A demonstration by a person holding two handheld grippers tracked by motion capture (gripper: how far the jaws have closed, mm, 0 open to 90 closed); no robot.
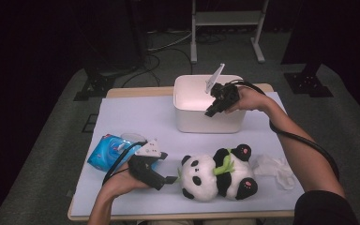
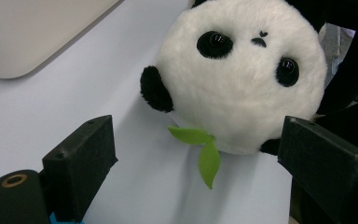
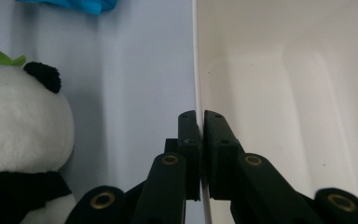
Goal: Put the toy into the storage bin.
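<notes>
One panda (image 1: 215, 176) before the released left tool (image 1: 172, 179); one bin's (image 1: 187, 123) rim clenched by the right tool (image 1: 211, 112).

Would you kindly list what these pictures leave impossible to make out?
- White bin: its floor, high view, hidden behind its near wall.
- Blue packet: its print is too small, high view; part is covered by the left gripper.
- Panda: cut off by the frame's edge, right gripper view.

blue packet (image 1: 107, 151), perhaps a white cloth (image 1: 276, 168)
</notes>
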